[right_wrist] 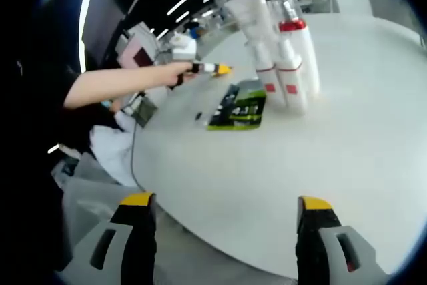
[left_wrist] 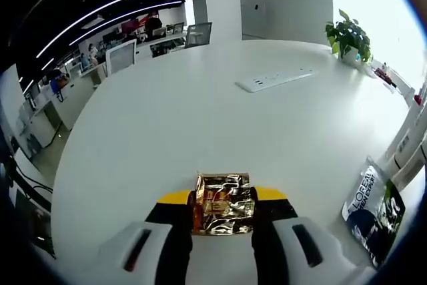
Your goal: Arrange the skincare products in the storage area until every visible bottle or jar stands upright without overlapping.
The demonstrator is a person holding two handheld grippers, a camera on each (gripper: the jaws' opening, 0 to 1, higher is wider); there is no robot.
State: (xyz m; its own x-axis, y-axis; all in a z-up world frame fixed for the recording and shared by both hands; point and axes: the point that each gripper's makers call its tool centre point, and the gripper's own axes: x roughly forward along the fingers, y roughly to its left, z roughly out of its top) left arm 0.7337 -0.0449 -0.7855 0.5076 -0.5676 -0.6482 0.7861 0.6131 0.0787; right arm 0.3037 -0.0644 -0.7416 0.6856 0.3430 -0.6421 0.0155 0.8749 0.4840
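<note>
My left tool (left_wrist: 223,213) is clenched on a crumpled gold foil sachet (left_wrist: 223,203) above the desk (left_wrist: 200,111). The upright white bottles (right_wrist: 287,65) stand at one o'clock from my released right tool (right_wrist: 227,228), dark sachet (right_wrist: 240,106) lying flat beside them.

table (left_wrist: 200,118): white (round) | on it: power strip (left_wrist: 275,79), potted plant (left_wrist: 348,37), sachet (right_wrist: 239,106), bottles (right_wrist: 287,65)
</note>
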